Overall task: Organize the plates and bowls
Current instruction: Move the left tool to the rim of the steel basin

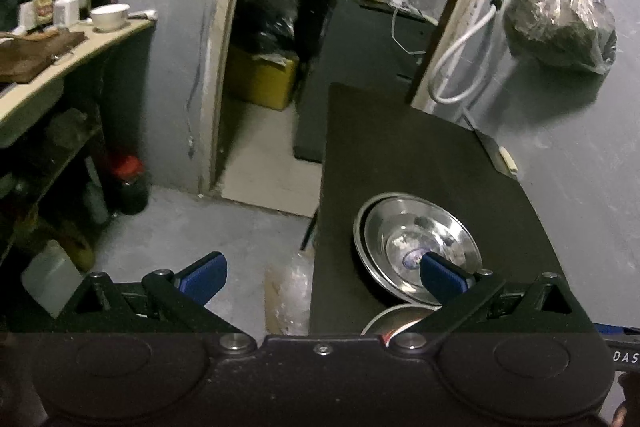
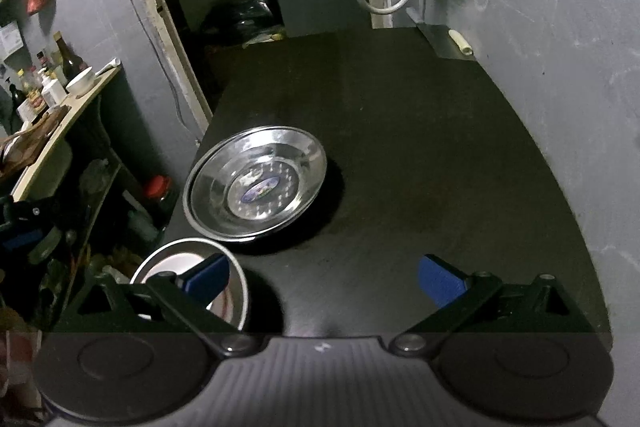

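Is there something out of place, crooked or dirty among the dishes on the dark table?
Only small things. The shiny steel plates are stacked slightly off-centre, so the lower rim shows on the left side. The top plate has a blue oval sticker in its middle. The round white-rimmed bowl sits near the black table front edge. Nothing looks spilled or broken.
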